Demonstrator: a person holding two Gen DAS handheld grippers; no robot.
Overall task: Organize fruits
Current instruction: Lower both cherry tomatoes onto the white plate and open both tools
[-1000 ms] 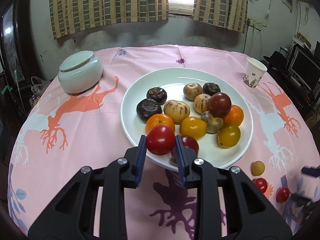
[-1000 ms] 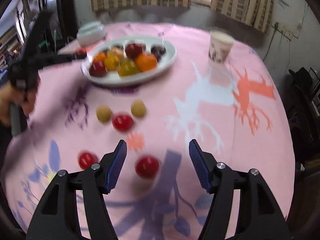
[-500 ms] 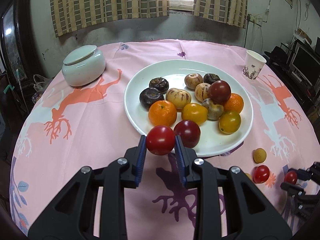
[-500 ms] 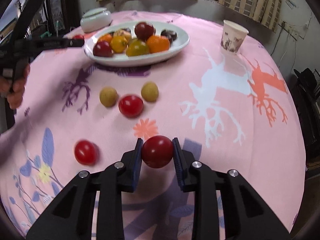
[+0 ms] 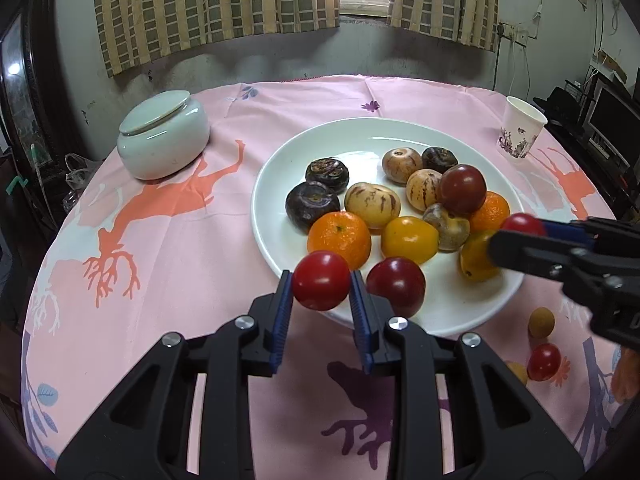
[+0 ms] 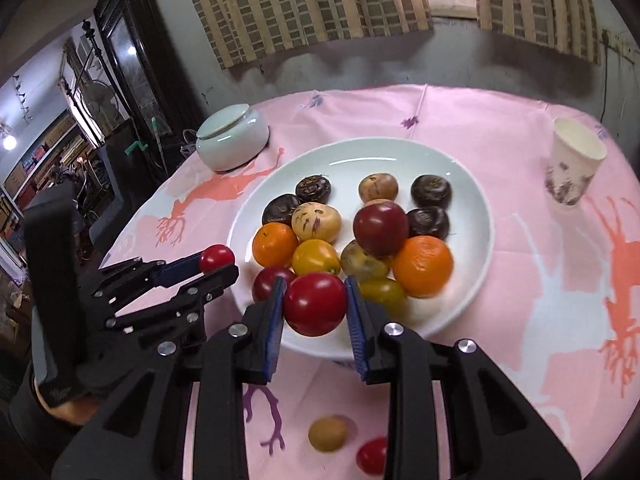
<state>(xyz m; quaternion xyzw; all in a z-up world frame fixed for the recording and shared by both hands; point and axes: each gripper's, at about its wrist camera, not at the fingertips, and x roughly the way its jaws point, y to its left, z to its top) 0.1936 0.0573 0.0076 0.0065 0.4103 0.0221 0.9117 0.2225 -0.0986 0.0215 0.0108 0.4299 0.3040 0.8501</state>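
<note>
A white plate [image 5: 360, 136] [image 6: 476, 240] on the pink tablecloth holds several fruits: oranges, yellow and dark red tomatoes, dark and striped round fruits. My left gripper [image 5: 320, 286] is shut on a red tomato [image 5: 320, 286] at the plate's near left rim; it also shows in the right wrist view [image 6: 216, 260]. My right gripper [image 6: 315, 304] is shut on a red tomato [image 6: 315, 304] just over the plate's near rim; it shows in the left wrist view [image 5: 520, 226] over the plate's right side.
A pale lidded jar [image 5: 164, 140] stands left of the plate and a paper cup [image 5: 520, 132] at the far right. Loose on the cloth are a tan fruit [image 5: 541, 322], a red tomato [image 5: 543, 361], and in the right wrist view a tan fruit [image 6: 327, 434] and a red tomato [image 6: 372, 456].
My right gripper closed on a red tomato from the cloth and carried it to the plate's near rim. My left gripper drew back slightly, still holding its tomato.
</note>
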